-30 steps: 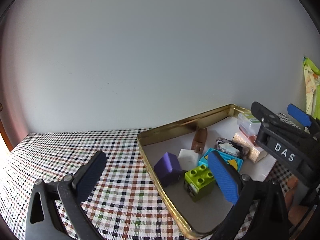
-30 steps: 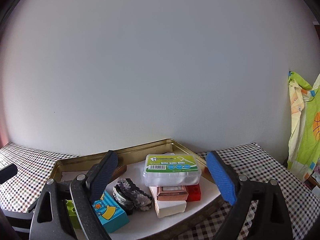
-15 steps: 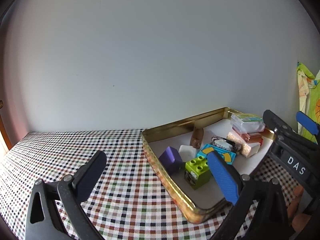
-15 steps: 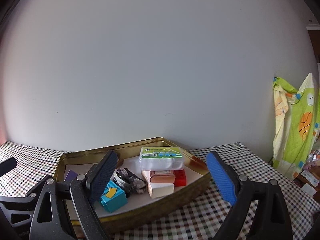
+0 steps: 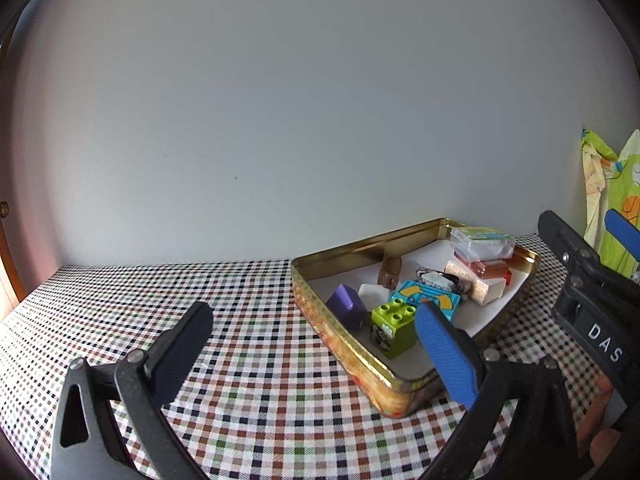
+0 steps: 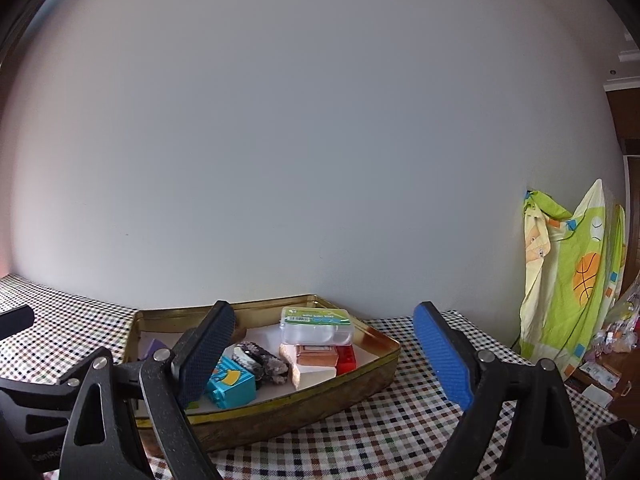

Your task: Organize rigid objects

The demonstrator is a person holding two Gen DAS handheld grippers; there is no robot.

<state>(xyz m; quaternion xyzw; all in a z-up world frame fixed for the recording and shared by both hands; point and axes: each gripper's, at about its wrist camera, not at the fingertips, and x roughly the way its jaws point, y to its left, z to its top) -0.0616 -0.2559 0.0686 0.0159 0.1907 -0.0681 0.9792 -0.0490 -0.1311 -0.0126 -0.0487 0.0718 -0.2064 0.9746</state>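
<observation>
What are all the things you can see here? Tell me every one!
tray: 1, gold, on the checked cloth by the wall
checked cloth: 1, multicoloured, covering the table
green brick: 1, lime, near end of tray
purple block: 1, purple, beside the green brick
blue brick: 1, turquoise, middle of tray
clear box: 1, see-through with green label, stacked at the far end
red brick: 1, red, under that stack
hanging fabric: 1, green and yellow, at the right
left gripper: 1, black, open, empty
right gripper: 1, black, open, empty
</observation>
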